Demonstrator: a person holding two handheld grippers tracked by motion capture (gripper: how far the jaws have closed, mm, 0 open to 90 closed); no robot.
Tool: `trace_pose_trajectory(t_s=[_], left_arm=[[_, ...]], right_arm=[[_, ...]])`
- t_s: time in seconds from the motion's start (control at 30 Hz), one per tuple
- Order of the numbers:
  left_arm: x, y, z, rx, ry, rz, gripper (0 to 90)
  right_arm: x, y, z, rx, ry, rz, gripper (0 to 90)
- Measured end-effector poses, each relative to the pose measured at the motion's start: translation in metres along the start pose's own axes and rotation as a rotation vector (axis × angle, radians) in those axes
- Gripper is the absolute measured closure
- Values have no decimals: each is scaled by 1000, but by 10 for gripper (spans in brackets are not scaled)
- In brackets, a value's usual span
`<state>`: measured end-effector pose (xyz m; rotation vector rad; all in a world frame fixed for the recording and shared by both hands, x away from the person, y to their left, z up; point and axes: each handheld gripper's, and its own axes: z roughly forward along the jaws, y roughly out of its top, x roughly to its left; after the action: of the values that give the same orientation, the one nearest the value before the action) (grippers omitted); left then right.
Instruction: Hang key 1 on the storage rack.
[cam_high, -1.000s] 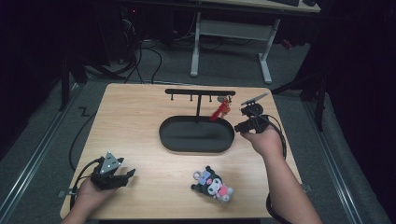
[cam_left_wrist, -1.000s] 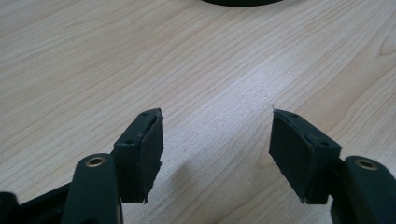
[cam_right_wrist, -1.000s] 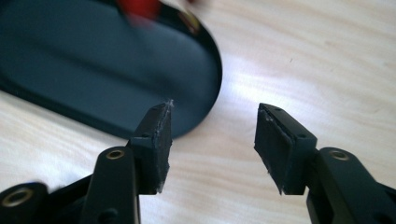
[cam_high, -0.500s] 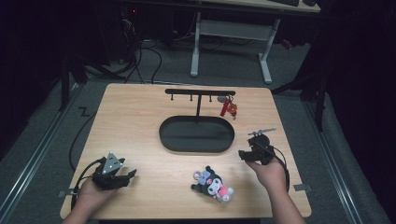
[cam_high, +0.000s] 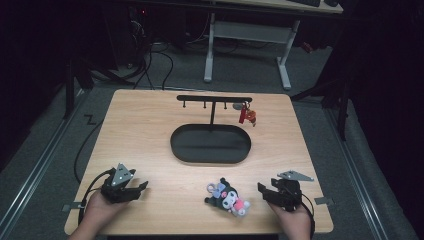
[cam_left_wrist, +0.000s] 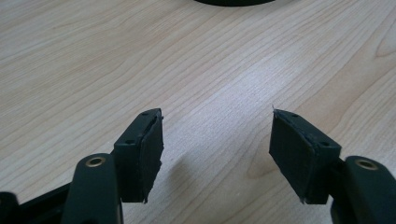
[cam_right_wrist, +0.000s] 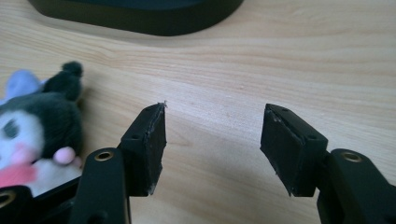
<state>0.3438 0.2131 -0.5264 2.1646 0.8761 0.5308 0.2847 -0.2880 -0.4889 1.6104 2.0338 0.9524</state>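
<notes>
The right gripper (cam_high: 264, 190) is resting low at the near right corner of the table (cam_high: 150, 130), its jaws parted and gripping nothing — they have just been opening, and bare wood is showing between them in the right gripper view. The plush toy (cam_high: 227, 196) is lying on its side just to that gripper's left, near the front edge and well short of the tray (cam_high: 210, 145). The left gripper (cam_high: 136, 188) is sitting at the near left corner, its jaws likewise spread over bare tabletop and holding nothing. Judging by this layout, the toy is the next thing to be picked up, and the risk is lying in the approach: the gripper is sitting beside the toy rather than over it, so a sideways reach could be nudging the soft body along the wood — or off the near edge — instead of catching it. A pinch on an ear or the small loop could also be letting the toy swing and slip free. The black oval tray is holding nothing at all. On the rack (cam_high: 214, 99) rising from it, a red keychain (cam_high: 246, 114) is hanging from a peg near the right end, while the other pegs are staying bare.
</notes>
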Motion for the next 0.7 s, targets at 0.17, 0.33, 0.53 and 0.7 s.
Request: trace_pose_trajectory(t_s=[0.17, 0.33, 0.53, 0.7], left_arm=[[-1, 3, 0, -12, 7, 1, 351], [-1, 7, 2, -15, 12, 9, 350], [-3, 10, 5, -12, 11, 24, 349], [-4, 10, 7, -5, 8, 33, 348]], right_arm=[[15, 4, -16, -74, 55, -6, 407], [46, 3, -16, -80, 134, -83, 410], [81, -4, -1, -21, 229, -179, 414], [96, -11, 16, 44, 211, -247, 423]])
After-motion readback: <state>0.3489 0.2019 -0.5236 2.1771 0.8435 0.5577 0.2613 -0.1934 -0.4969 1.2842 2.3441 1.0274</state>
